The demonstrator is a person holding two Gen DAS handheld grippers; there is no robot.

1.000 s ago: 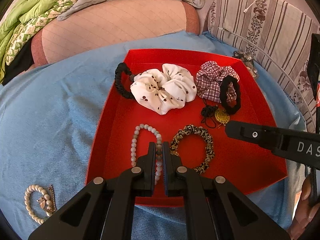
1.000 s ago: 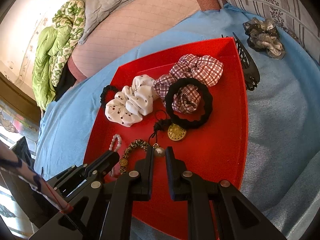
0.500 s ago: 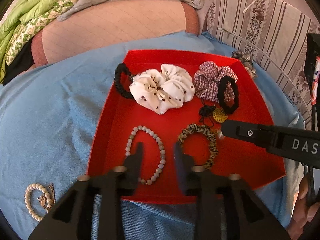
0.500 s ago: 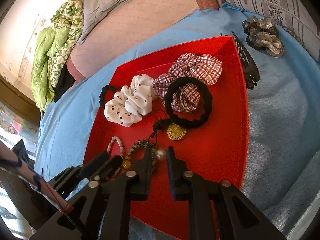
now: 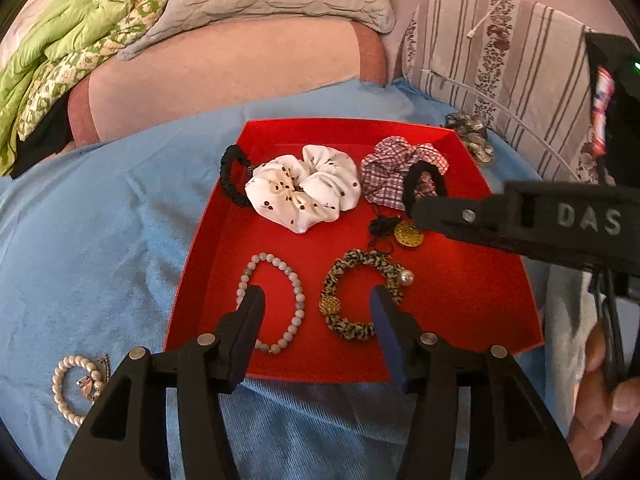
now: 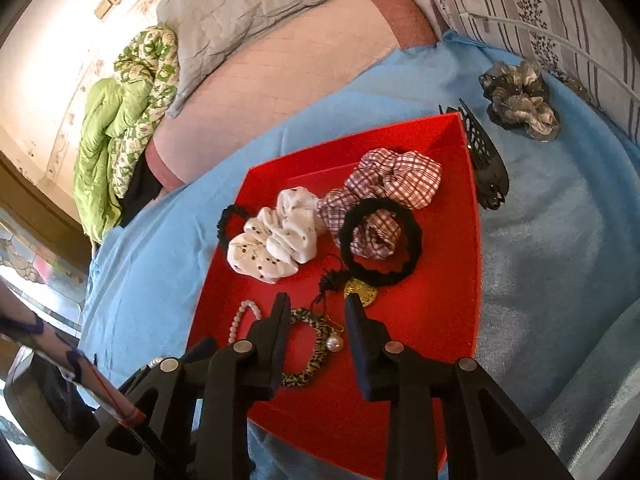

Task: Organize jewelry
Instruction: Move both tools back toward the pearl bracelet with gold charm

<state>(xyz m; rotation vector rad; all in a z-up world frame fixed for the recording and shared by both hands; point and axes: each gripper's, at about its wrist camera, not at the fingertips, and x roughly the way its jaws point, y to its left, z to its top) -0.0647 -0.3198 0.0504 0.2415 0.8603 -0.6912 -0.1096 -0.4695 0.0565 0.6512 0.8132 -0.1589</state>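
Both the left gripper [image 5: 316,304] and right gripper [image 6: 316,312] hang spread apart and empty over the red tray [image 5: 480,304], where the bead bracelet [image 5: 296,300] and leopard bracelet [image 5: 340,276] lie side by side.

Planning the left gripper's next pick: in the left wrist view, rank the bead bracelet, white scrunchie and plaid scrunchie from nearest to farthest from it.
From the left gripper:
1. Bead bracelet, between its open fingers, tray front.
2. White scrunchie, tray middle back.
3. Plaid scrunchie, back right corner.
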